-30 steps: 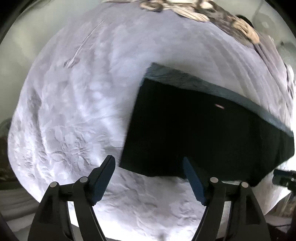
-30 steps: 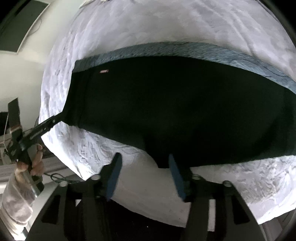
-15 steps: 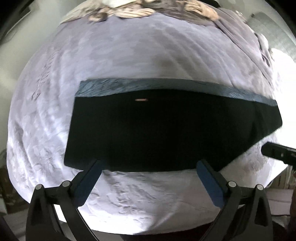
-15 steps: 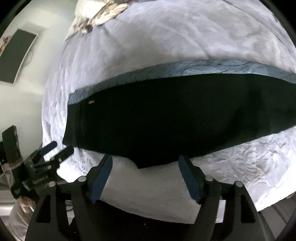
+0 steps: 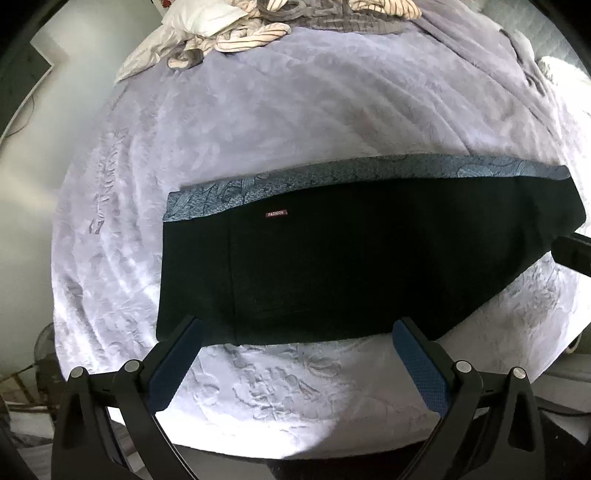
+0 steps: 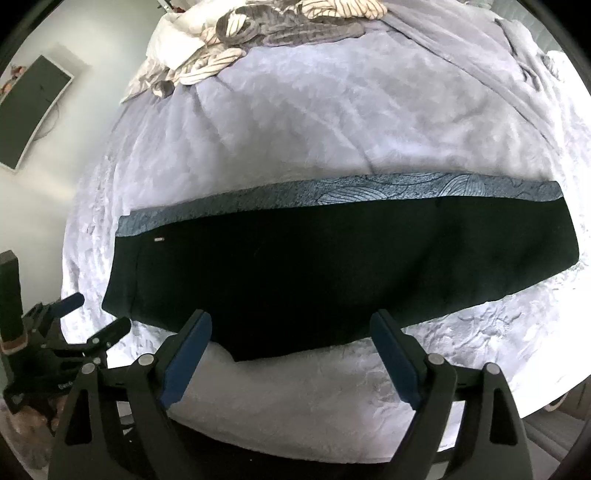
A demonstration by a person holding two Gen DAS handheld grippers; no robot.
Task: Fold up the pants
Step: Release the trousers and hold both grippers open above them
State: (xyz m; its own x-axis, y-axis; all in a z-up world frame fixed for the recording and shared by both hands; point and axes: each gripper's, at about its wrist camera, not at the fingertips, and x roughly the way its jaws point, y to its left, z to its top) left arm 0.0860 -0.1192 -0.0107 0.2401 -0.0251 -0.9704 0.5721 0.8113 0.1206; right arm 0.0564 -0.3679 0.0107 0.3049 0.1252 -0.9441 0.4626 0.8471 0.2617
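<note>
Nearest in the left wrist view, the left gripper (image 5: 295, 332) is seen with its two blue-padded fingers (image 5: 173, 365) spread wide apart, nothing held between them. The fingertips are placed at the near edge of the black pants (image 5: 351, 266), and whether that edge is touched cannot be told. In the right wrist view the right gripper (image 6: 291, 328) is likewise seen with its fingers set wide apart and empty, the tips overlapping the near edge of the pants (image 6: 332, 273) in the picture.

The pants are laid flat as one long dark band across the lavender bedspread (image 5: 258, 129), folded lengthwise so that the legs are stacked. Along the far edge of the pants a blue patterned strip (image 5: 369, 170) is shown. Just below that strip, toward the left end of the pants, a small red label (image 5: 276, 213) is seen. The near edge of the pants dips to a point between the right gripper's fingers.

Left of the pants in the right wrist view, the left gripper (image 6: 99, 317) is seen over the edge of the bed. Beyond the pants, at the far end of the bedspread, a heap of striped and white clothes (image 5: 221, 33) is piled. On the wall to the left of the pants a dark screen (image 6: 33, 110) is mounted.
</note>
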